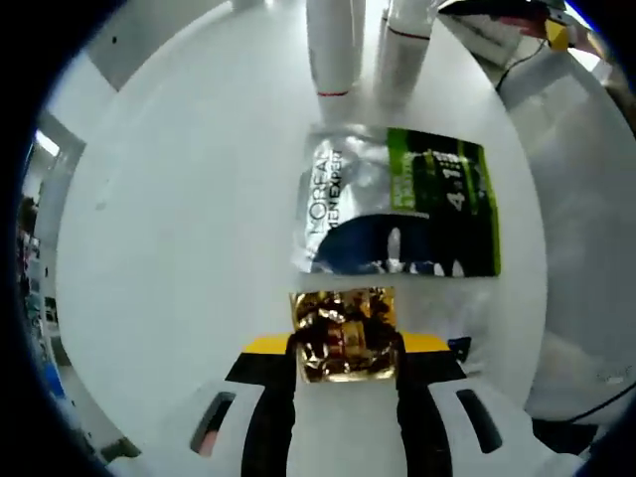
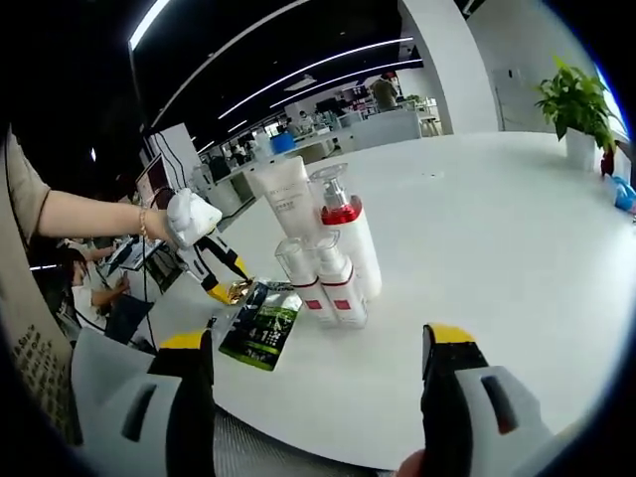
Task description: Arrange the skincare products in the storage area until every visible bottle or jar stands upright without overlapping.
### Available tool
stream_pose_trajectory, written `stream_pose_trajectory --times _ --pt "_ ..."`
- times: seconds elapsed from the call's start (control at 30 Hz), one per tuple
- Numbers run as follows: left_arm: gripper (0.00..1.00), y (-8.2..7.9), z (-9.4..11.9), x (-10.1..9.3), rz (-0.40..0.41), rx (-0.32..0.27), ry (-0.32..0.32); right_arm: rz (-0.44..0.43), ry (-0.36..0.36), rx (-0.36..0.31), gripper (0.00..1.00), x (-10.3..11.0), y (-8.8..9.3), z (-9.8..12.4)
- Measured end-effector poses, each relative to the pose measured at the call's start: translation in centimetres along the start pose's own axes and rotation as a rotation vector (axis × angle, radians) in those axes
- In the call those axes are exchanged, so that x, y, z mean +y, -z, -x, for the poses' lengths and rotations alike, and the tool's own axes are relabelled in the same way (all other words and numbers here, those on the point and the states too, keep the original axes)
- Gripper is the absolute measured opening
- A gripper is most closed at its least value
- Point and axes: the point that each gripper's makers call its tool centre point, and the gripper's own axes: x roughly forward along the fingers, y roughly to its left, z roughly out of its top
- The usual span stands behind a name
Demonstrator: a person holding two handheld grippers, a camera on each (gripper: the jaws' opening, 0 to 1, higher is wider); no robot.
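Gold foil sachet (image 1: 345, 334) sits clamped between the jaws of the left hand-held gripper (image 1: 347, 360), just above the white counter (image 1: 179, 248). Just beyond it a silver-and-green L'Oréal sachet (image 1: 397, 204) lies flat on the counter, and past that stand two white bottles (image 1: 363, 45) with red bands. In the right gripper view, the right hand-held gripper (image 2: 316, 363) hangs released, jaws wide apart, near the counter's edge, with an upright cluster of white bottles and a tube (image 2: 320, 253) well ahead between them.
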Motion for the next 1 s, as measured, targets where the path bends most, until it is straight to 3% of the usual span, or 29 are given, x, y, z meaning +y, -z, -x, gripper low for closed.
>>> stream_pose_trajectory --times 0.17,1.0 --pt "0.36 0.48 -0.65 0.33 -0.079 0.036 0.020 -0.004 0.003 0.001 0.87 -0.07 0.03 0.00" --pt "0.40 0.72 -0.15 0.63 -0.047 0.035 0.002 0.003 -0.007 0.008 0.87 0.15 0.11 -0.05"
